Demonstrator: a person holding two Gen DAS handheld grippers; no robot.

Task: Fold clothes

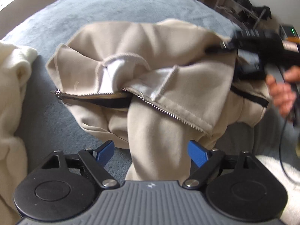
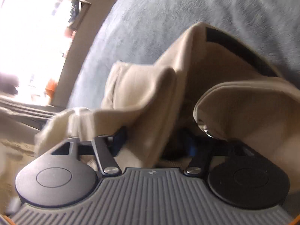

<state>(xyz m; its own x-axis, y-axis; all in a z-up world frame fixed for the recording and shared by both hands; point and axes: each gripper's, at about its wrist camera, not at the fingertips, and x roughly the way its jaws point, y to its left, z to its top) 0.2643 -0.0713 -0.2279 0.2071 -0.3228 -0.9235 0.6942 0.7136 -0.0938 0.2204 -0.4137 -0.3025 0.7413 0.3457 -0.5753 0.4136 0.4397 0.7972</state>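
Observation:
A beige zip hoodie (image 1: 142,60) lies crumpled on a grey-blue blanket (image 1: 116,5), its zipper (image 1: 168,110) undone and the white lining showing. My left gripper (image 1: 151,151) is open, blue pads (image 1: 105,151) wide apart, with a beige sleeve (image 1: 157,140) running between them. A hand (image 1: 281,91) holds my right gripper (image 1: 223,46), whose tip is at the hoodie's far right edge. In the right wrist view that gripper (image 2: 155,144) stands open, and hoodie (image 2: 150,101) folds drape over and between the fingers, hiding most of the pads. The view is blurred.
A cream fluffy garment (image 1: 13,97) is heaped at the left, and a white fluffy patch (image 1: 281,170) shows at the lower right. A rack with dark items (image 1: 243,5) stands beyond the bed. A bright window (image 2: 28,37) is off the blanket's edge.

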